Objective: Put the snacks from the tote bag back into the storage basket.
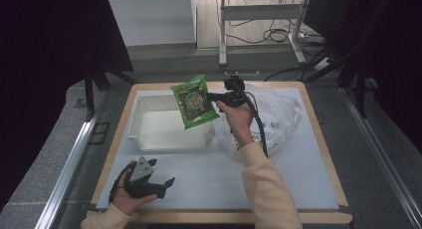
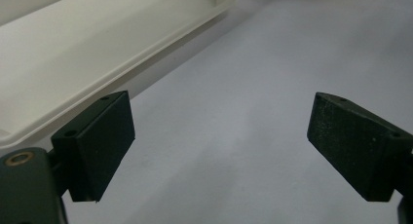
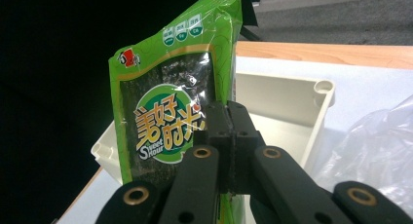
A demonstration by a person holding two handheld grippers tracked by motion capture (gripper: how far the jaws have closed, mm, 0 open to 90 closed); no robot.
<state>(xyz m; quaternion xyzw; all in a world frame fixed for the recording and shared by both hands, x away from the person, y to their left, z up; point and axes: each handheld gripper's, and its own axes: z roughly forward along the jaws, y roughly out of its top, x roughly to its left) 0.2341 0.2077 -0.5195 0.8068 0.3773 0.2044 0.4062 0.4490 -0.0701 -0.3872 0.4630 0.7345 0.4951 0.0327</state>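
While the right gripper (image 1: 215,96) pinches the green packet (image 1: 194,101) tight and holds it above the bin (image 1: 144,133), the drop is left; the left gripper (image 1: 164,181) rests wide open and empty on the table (image 1: 298,179).

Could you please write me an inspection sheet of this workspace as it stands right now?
Surface: pale mat on a wood-edged table, bare in front.
Job's things: green snack packet held in the air above the white bin, which looks bare inside.
Clutter: crumpled clear plastic bag on the mat, right of the bin.
Grippers: right tongs shut on the packet's edge; left tongs open with nothing between them, low over the mat beside the bin.
Cables: black cable trails from the right tongs along the forearm; loose cables on the floor behind.
Surroundings: metal stand legs beyond the table, dark curtains at both sides.
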